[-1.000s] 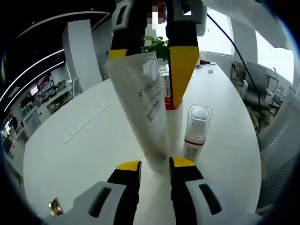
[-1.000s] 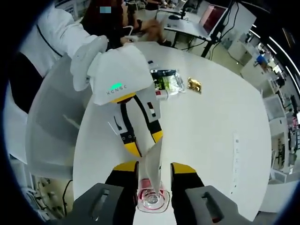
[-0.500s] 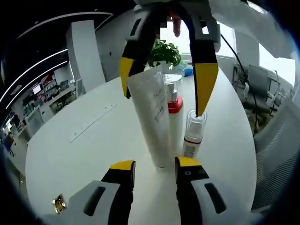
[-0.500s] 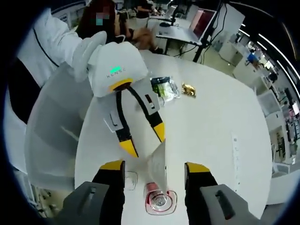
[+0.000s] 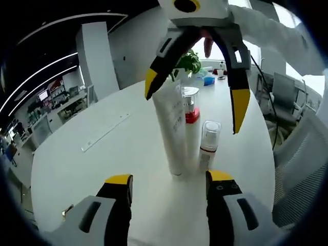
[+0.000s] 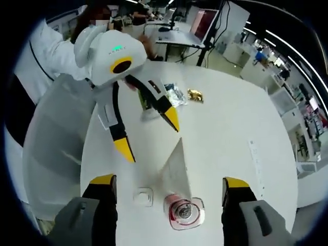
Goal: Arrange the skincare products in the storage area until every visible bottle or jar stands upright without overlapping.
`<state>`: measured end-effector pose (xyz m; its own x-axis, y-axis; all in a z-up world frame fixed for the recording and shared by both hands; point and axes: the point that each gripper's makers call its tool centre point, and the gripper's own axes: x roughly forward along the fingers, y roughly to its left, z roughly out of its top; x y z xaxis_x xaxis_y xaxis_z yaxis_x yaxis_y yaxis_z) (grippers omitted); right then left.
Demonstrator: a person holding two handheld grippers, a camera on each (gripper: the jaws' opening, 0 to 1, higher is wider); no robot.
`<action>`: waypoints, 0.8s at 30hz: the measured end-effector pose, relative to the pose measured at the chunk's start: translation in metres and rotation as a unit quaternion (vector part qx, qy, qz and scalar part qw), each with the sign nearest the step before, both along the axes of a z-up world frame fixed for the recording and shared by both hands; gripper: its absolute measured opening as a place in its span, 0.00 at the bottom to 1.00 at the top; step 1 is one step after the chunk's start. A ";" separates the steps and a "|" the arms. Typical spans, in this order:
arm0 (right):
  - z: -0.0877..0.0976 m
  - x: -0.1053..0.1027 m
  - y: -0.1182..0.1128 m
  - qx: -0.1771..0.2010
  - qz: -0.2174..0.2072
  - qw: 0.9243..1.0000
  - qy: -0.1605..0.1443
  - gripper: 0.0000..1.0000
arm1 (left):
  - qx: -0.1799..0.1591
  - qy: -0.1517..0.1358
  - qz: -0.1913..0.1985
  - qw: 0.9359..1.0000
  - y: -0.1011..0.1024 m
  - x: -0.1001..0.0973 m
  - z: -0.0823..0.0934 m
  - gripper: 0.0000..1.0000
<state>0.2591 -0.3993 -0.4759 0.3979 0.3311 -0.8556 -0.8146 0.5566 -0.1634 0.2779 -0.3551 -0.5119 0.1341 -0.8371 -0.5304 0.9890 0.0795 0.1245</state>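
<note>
In the left gripper view your left gripper (image 5: 166,187) sat at the bottom of the frame, jaws spread with nothing between them. Just above centre stood the white tube (image 5: 171,128), long axis vertical, cap on the table (image 5: 77,154), crimped end pointing up. Touching its right side rose the red-collared pump bottle (image 5: 190,125), and right again the small clear-capped bottle (image 5: 208,146), both upright. Your right gripper (image 5: 197,87) hung over them from the top, jaws wide and empty. You seemed to be at the release-and-check step; next I'd judge you needed only to back away without brushing the tube
</note>
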 end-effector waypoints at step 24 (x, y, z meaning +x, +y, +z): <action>0.003 -0.036 -0.014 0.055 -0.102 0.993 -0.037 0.99 | -0.010 0.054 0.039 0.998 0.040 -0.006 0.014 0.99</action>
